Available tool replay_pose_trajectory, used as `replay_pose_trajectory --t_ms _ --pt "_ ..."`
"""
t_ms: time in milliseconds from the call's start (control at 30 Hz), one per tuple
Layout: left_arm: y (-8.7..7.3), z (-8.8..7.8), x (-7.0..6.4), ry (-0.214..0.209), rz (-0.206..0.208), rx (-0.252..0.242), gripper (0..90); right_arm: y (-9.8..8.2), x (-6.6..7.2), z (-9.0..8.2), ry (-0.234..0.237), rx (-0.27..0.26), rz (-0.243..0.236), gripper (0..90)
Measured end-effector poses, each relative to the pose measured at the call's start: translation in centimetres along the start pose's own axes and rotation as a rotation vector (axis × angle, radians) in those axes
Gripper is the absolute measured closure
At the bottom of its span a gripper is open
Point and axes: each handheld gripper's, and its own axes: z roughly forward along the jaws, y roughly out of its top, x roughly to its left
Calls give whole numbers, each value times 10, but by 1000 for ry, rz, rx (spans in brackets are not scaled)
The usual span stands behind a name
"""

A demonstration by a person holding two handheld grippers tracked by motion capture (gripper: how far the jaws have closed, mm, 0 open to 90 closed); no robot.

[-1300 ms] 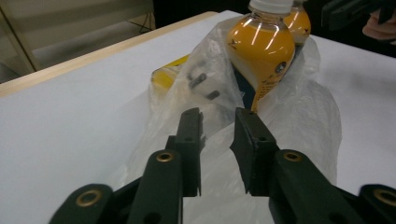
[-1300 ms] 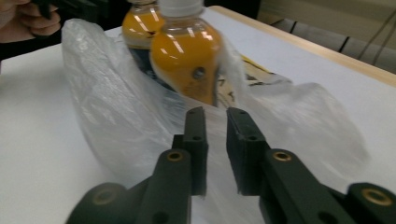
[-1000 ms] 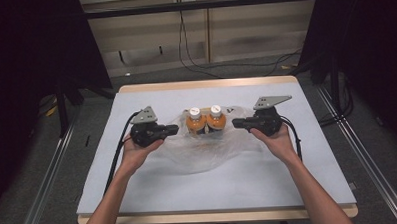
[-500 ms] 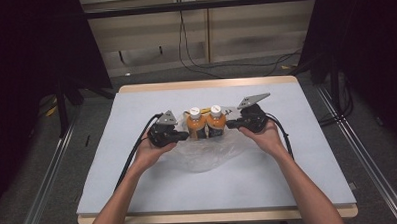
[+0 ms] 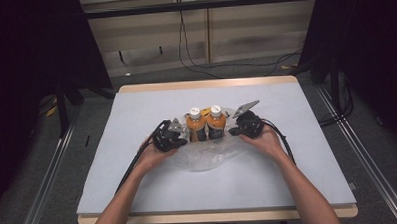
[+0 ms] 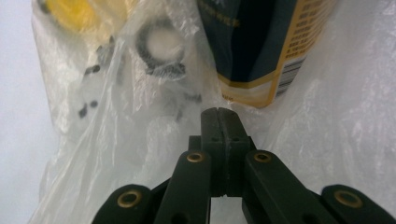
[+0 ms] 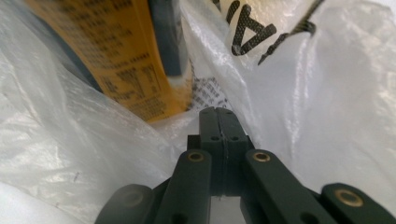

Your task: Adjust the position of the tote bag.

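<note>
Two orange bottles with white caps (image 5: 197,126) (image 5: 217,124) stand upright side by side inside a clear plastic bag (image 5: 210,154) in the middle of the table. My left gripper (image 5: 183,139) is at the bag's left side, my right gripper (image 5: 232,132) at its right, each held in a hand. In the left gripper view the jaws (image 6: 218,112) are shut, tips against the bag film (image 6: 336,116) just below a bottle's label (image 6: 261,46). In the right gripper view the shut jaws (image 7: 217,111) press into the film (image 7: 327,116) beside the orange label (image 7: 126,60). No film shows between either pair.
A white mat (image 5: 136,114) covers the wooden table. Black cables trail from both grippers toward the front edge. Behind the table, wires (image 5: 200,67) lie on the floor, and metal rails (image 5: 48,177) run along both sides.
Both hands have moved inward and down, from either side of the bag to close against the two bottles. The bag and bottles have stayed in place.
</note>
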Motion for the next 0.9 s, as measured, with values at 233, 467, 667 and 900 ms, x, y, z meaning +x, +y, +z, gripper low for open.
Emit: replay_pose_trajectory --t_ms 233,467,667,900 --pt "-4 -3 2 6 17 14 900 -7 -6 1 -19 67 0 900" --pt "-13 -12 9 -11 14 43 900 -14 -12 -11 -41 146 -28 900" --pt "-25 -24 15 -9 21 76 900 -22 -13 -25 -31 223 -79 900" --pt "-29 -28 18 -6 -10 60 900 -30 -11 -32 -14 222 -83 900"
